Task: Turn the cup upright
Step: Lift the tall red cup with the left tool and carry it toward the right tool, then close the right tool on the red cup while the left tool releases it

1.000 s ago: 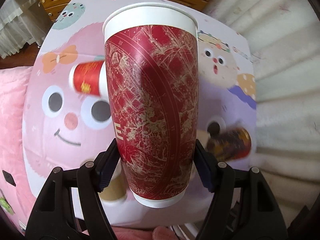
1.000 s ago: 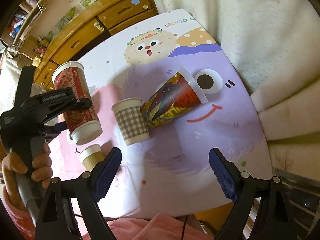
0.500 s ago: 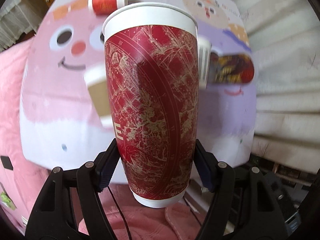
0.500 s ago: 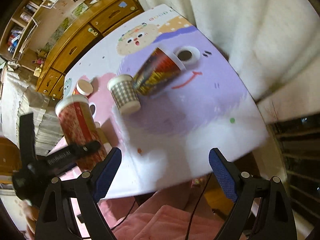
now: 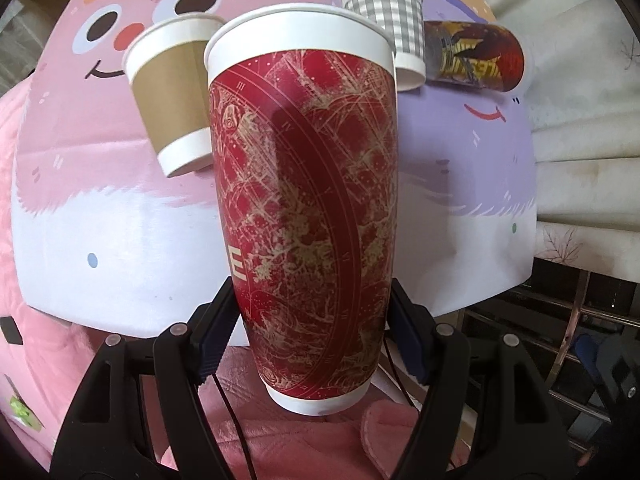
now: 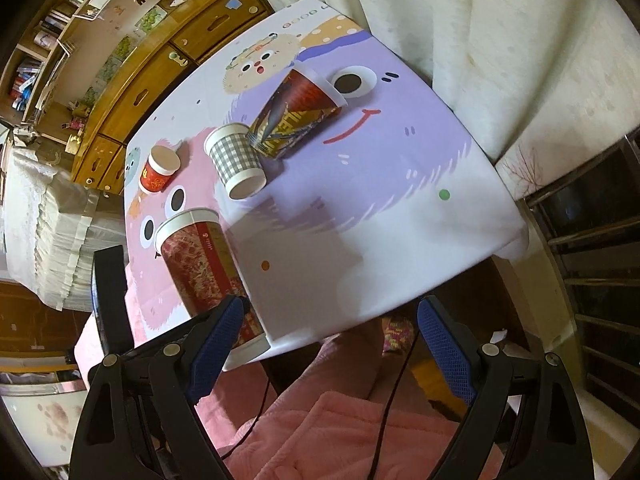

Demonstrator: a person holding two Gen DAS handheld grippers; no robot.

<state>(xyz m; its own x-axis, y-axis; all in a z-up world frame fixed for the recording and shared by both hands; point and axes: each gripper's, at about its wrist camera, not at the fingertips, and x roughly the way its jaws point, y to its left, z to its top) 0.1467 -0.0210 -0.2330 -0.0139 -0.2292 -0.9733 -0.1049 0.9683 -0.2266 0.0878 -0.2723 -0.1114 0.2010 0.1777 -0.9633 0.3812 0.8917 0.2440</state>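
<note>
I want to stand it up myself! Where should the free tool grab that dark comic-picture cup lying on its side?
Grip the dark comic-print paper cup across the middle of its side wall, coming from above with the open right tool. It lies tipped over on the cartoon-print table, so only its round flanks give the fingers something to squeeze; its base is close to the grey checked paper cup.

I'm getting bright, even daylight in both feeds. On the right wrist view, soft shadows fall across the desk [image 6: 400, 216] towards its near edge, and the cabinets [image 6: 168, 68] top left glow warm. Fisheye bending is heavy at the rims, with black corners. On the left wrist view, the tall red cup [image 5: 304, 200] is sharp; the far cups look slightly soft.
</note>
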